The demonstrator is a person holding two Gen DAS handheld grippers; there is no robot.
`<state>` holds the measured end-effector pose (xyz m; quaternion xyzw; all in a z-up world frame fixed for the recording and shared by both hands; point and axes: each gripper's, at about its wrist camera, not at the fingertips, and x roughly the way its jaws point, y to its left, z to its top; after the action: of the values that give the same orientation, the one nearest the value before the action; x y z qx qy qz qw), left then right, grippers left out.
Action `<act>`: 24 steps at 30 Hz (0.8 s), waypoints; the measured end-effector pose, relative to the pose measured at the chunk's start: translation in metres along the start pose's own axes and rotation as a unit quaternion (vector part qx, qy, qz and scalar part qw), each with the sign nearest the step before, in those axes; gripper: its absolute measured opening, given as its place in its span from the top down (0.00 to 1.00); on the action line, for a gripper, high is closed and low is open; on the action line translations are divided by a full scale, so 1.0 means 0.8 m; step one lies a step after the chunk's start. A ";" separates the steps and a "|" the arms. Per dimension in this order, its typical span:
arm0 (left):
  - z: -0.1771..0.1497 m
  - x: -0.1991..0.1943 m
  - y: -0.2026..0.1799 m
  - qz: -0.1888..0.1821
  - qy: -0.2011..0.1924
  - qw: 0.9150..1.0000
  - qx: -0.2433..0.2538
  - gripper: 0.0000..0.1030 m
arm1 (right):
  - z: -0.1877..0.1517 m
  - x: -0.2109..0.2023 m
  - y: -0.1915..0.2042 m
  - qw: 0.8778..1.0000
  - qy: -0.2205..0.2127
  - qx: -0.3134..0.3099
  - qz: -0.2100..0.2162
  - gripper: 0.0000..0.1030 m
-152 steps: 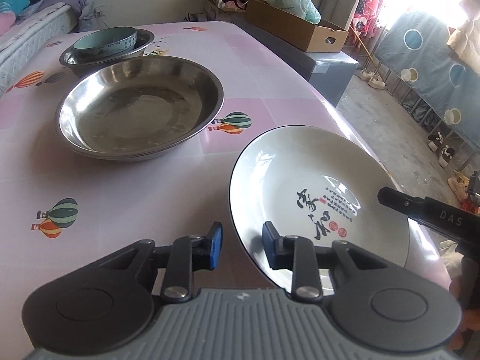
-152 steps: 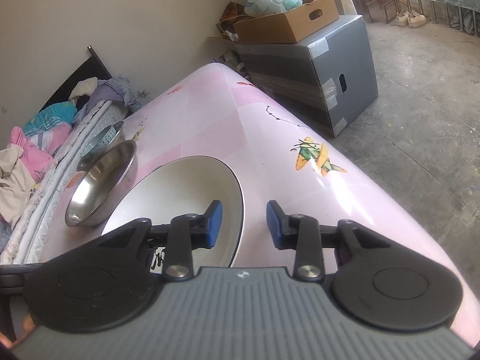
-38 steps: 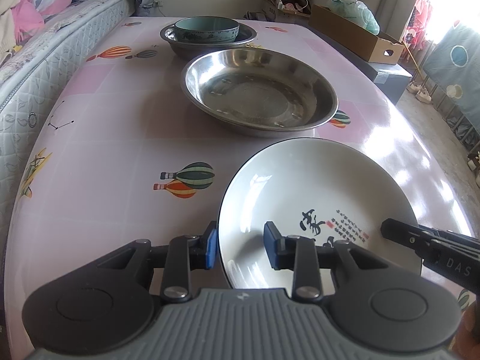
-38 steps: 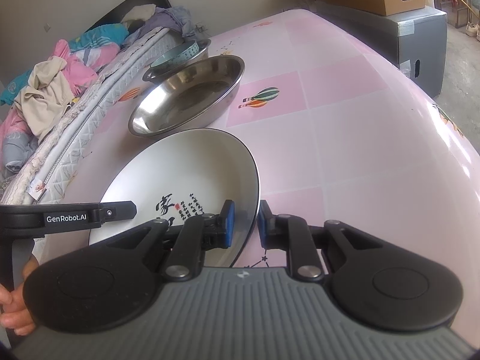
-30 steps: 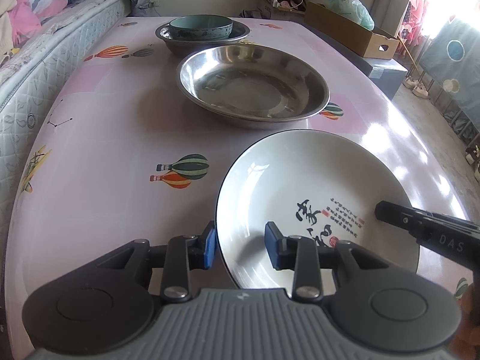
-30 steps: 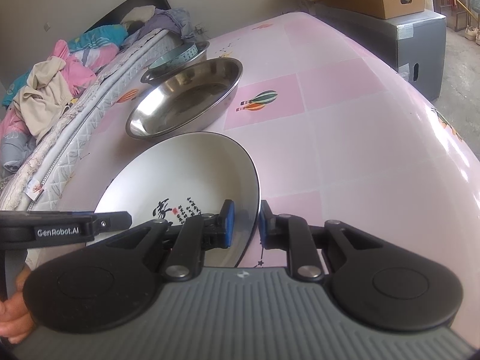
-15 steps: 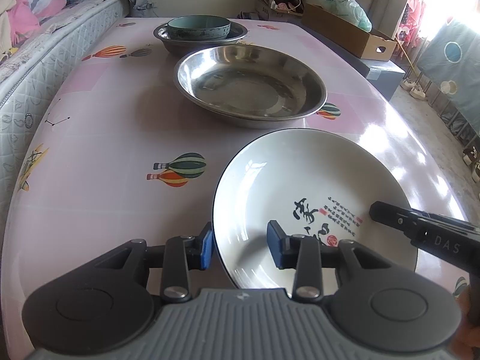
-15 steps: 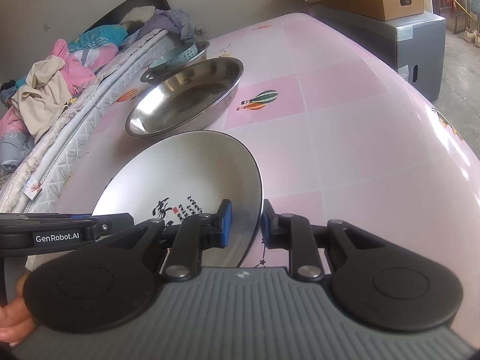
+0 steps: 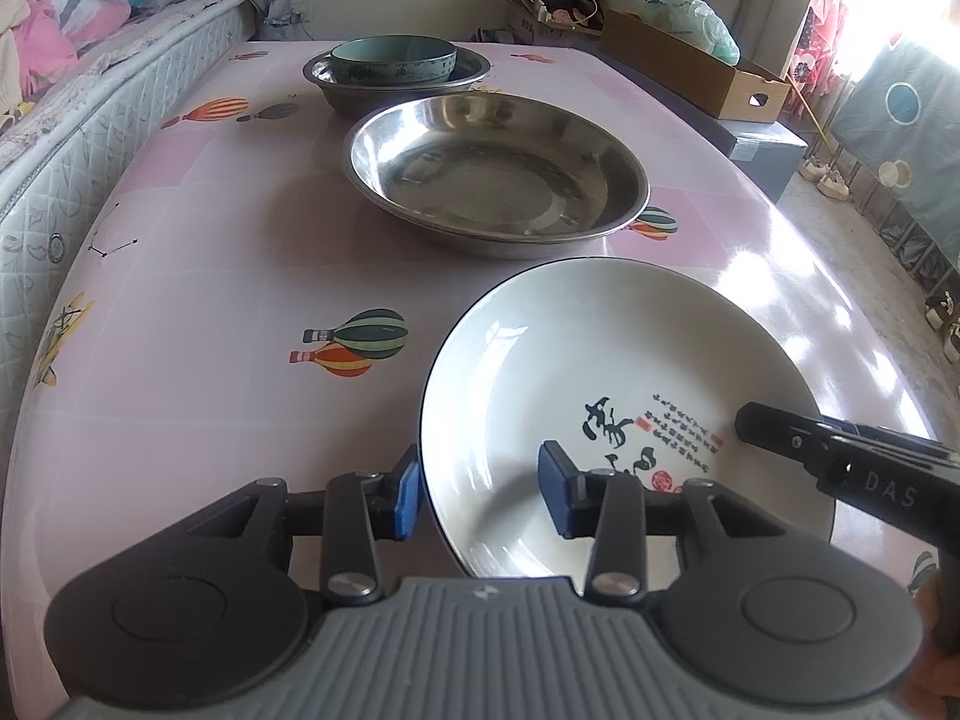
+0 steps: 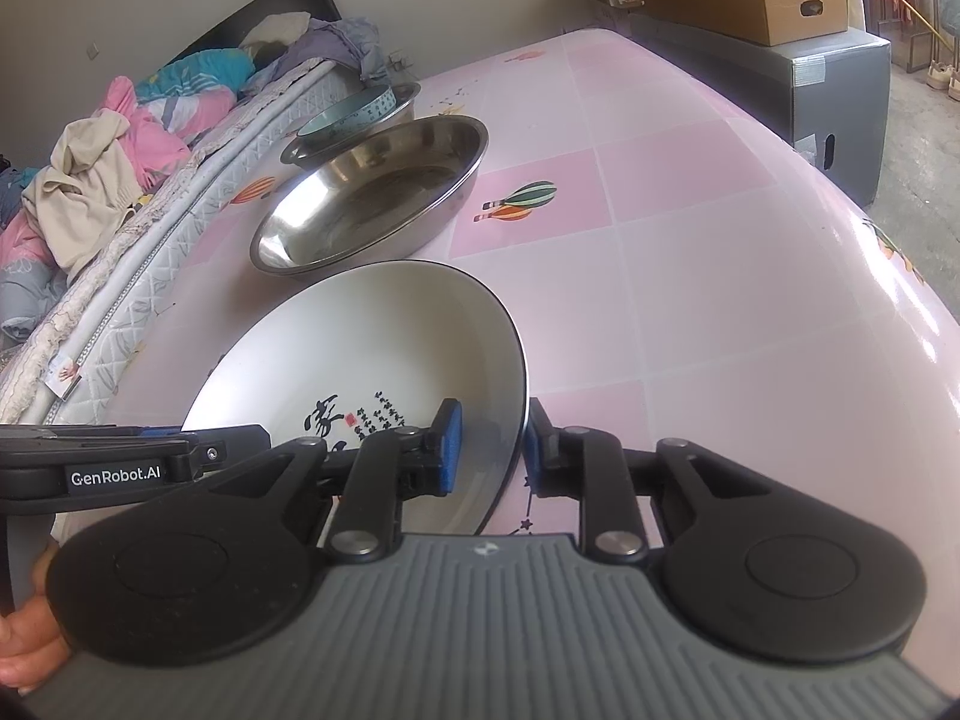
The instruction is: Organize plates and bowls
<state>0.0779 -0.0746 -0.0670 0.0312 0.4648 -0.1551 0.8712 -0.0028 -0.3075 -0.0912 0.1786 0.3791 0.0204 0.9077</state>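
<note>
Plate (image 9: pixel 606 360) rests on the tabletop (image 9: pixel 210 312) before the steel basin (image 9: pixel 492 168); your left gripper (image 9: pixel 480 495) is opening around its rim, right gripper (image 10: pixel 487 447) spread slightly (straddling the rim), so withdraw gently.

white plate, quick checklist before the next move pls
1. Left gripper letting go of the white plate: jaws opening, rim between them, pads not pressing: ok.
2. Right gripper grip on the plate's rim: cannot tell.
3. Plate lying flat on the table: cannot tell.
4. Large steel basin empty: ok.
5. Teal bowl nested in the small steel basin: ok.
</note>
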 end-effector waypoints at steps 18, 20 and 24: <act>-0.002 0.000 0.022 -0.024 -0.004 0.999 -0.027 0.43 | 0.007 0.012 0.011 1.000 0.012 0.017 0.019 0.76; -0.002 0.001 0.024 -0.032 -0.004 0.999 -0.030 0.35 | 0.006 0.009 0.005 0.999 0.011 0.032 0.025 0.66; -0.004 0.003 0.033 -0.054 -0.006 0.997 -0.050 0.17 | 0.008 0.000 -0.002 0.999 0.000 0.035 0.017 0.46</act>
<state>0.0845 -0.0497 -0.0727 -0.0381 0.4673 -0.1786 0.8650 0.0016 -0.3111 -0.0878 0.2166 0.3768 0.0223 0.9004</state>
